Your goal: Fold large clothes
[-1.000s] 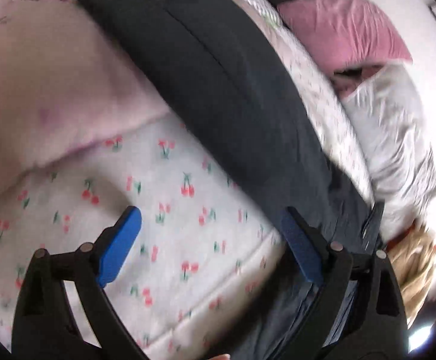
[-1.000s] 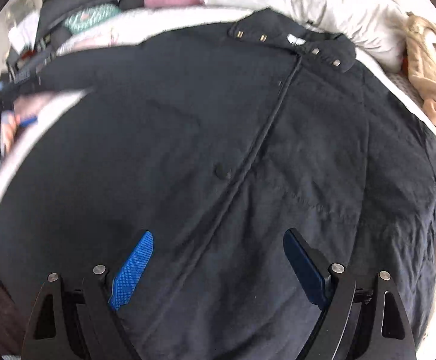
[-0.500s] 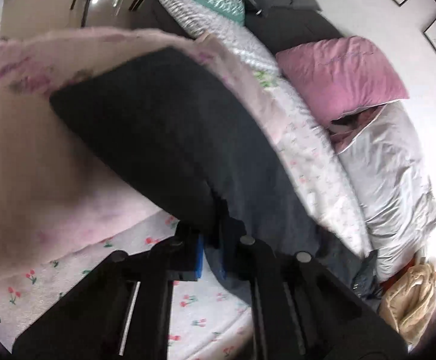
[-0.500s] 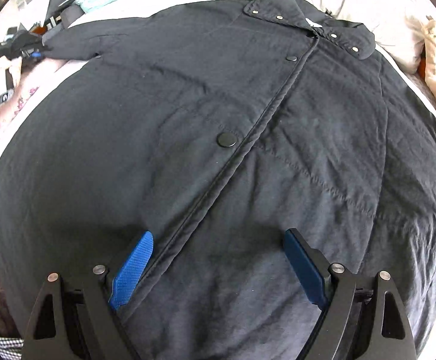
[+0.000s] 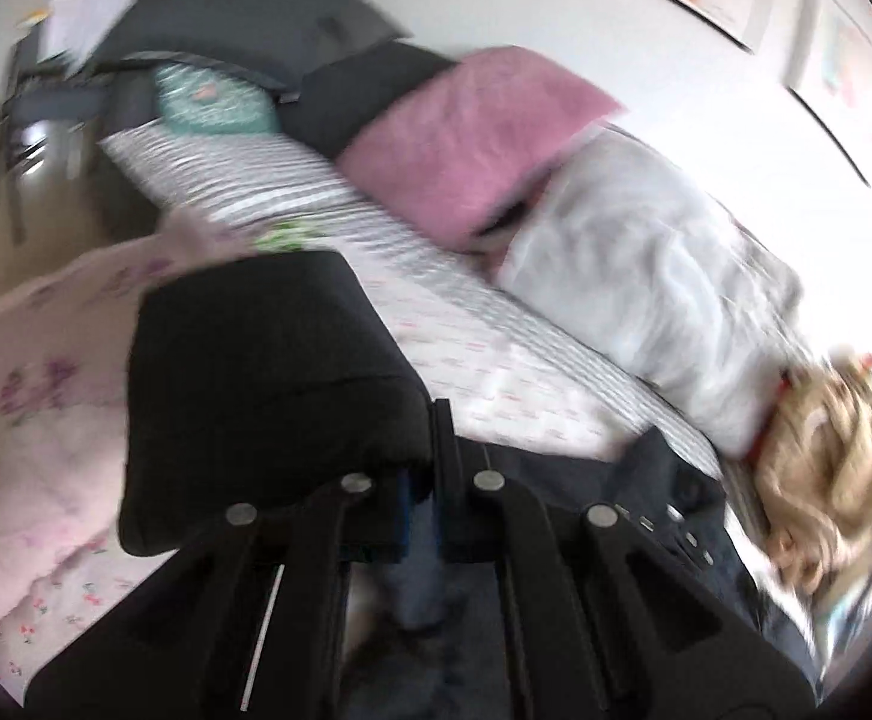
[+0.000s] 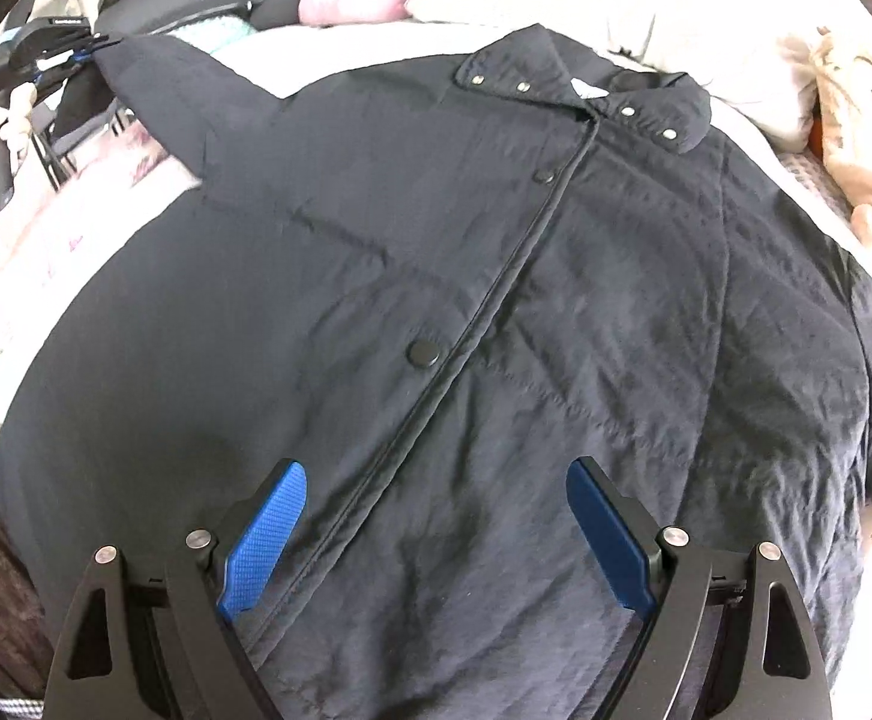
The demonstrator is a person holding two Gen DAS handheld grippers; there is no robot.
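The left gripper is clamped on the cuff end of the sleeve of a dark jacket, its jaws drawn together with the fabric pinched between them. The sleeve is held raised and stretched away from the body of the garment, which reads as the start of a fold: the sleeve appears to be lifted so that it can be carried in across the front. In the right wrist view the same grip is seen from afar, at the upper left, where the sleeve tip is pulled taut to a point.

The right gripper is released, its blue pads spread wide and nothing between them. It hangs over the lower front of the jacket, straddling the snap placket; whether the fabric is touched cannot be told. From there the body could be pinned while the sleeve is moved, though that is only a judgement.

The jacket is laid flat, front up and collar away from the person, on a bed covered with a floral sheet. Beyond the collar a pink pillow and a white pillow are seen, with a tan plush toy beside them.
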